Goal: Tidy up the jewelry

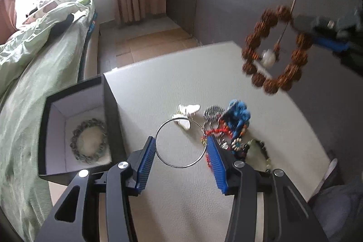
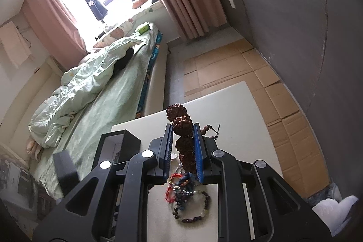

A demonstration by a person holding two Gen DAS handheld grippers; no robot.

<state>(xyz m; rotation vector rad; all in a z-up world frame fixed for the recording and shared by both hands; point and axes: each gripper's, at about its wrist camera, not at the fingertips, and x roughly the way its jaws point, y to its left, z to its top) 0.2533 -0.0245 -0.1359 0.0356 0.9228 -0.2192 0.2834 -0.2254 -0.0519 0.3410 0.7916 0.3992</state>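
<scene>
Two hand-held grippers at work, with the sorting judged barely begun. Right hand-held gripper (image 2: 183, 146): pads clamped on a brown seed-bead bracelet (image 1: 275, 50), lifted clear of the table (image 1: 158, 87) and hanging in the air, a couple of beads poking out past the fingertips toward 12 o'clock in the right wrist view. Left hand-held gripper (image 1: 181, 146): spread wide, gripping nothing, poised low over the table with a thin silver hoop (image 1: 181, 143) lying flat between its pads; whether the pads touch the wire, impossible to tell. From that left gripper outward: tangled pile of beaded pieces (image 1: 229, 126) just beside the right pad at about 1 o'clock, white shell-like piece (image 1: 187, 111) at 12 o'clock, dark-and-pale bead bracelet (image 1: 263, 151) at 3 o'clock, black box (image 1: 111, 96) at 9 o'clock on the table's edge. Done so far, by the look of it: one greenish bead bracelet (image 1: 89, 142) resting on the box's pale lining. Left to do: the carried brown bracelet, well apart from the box at roughly 2 o'clock, plus the hoop and the whole pile.
</scene>
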